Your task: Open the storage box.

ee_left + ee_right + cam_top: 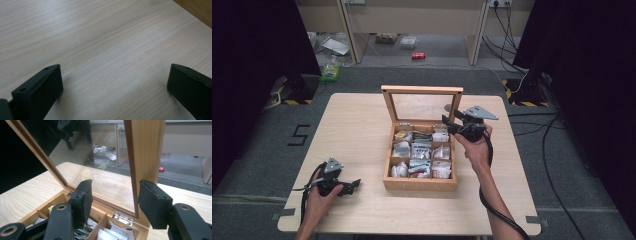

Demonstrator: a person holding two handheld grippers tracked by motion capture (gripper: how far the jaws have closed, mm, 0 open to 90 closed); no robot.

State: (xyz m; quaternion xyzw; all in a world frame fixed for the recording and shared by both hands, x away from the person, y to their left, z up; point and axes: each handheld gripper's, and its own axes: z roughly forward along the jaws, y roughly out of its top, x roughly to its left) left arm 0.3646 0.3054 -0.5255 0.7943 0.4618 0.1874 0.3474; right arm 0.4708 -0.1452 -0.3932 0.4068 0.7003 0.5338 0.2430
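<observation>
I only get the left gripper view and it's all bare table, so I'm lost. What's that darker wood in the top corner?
Observer: That's a wooden box; its glass lid stands open.
Operator: What's inside?
Observer: Rows of compartments holding small packets.
Operator: Where's the other one?
Observer: The right hand-held gripper is up at the lid's right edge, with its jaws apart and not clamped on anything.
</observation>
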